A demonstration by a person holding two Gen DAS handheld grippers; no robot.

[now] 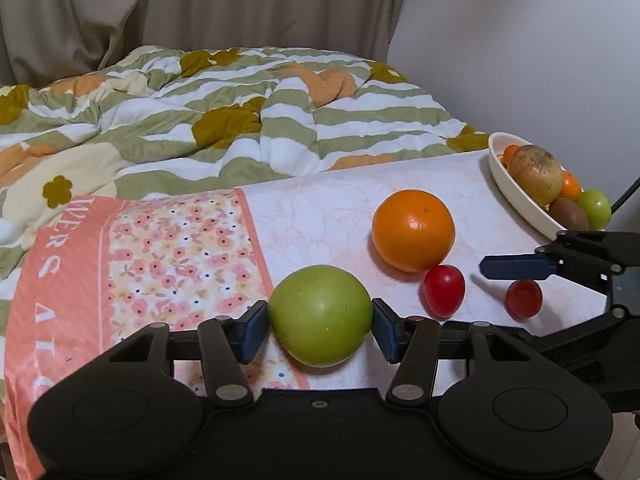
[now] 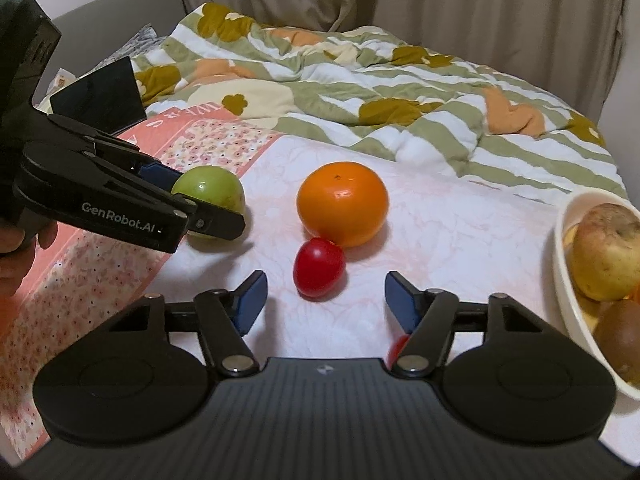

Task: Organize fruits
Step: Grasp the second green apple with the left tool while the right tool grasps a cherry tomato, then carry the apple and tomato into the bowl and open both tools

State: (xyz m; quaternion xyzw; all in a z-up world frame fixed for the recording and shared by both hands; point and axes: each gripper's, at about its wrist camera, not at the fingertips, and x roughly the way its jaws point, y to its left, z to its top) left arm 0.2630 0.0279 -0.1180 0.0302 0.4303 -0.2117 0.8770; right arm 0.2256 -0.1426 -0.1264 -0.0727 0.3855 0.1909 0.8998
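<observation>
Behind our work surface lies a rumpled quilt (image 1: 224, 120) in green stripes with mustard flowers, and beige curtains (image 2: 440, 20) hang at the back; the fruit sits on a pale floral cloth (image 1: 320, 216) with a pink printed band at its left. We have the left gripper (image 1: 320, 322) closed onto the green apple (image 1: 320, 314), its blue pads (image 1: 256, 330) pressed against the fruit's two sides at about its widest girth, and the apple appears to rest on the cloth. We judge this apple firm and smooth, fairly heavy for its size and somewhat slippery on its waxy skin, so a hold across the middle, as now, seems safest; higher up the pads could slide off the curve. Our right gripper (image 2: 326, 300) stands wide open and holds nothing, with a red cherry tomato (image 2: 319, 268) lying just ahead, between the lines of its fingers but untouched. That tomato we take to be light, thin-skinned and easily crushed, so it wants a gentle close across its short axis. A second small red tomato (image 1: 523, 299) lies under the right gripper's side. The orange (image 1: 413, 230) sits beyond, touching the first tomato; it looks heavy, round, firm and likely to roll. At the far right the white bowl (image 1: 520, 196) already holds an apple, a kiwi and other fruit, well apart from the green apple.
</observation>
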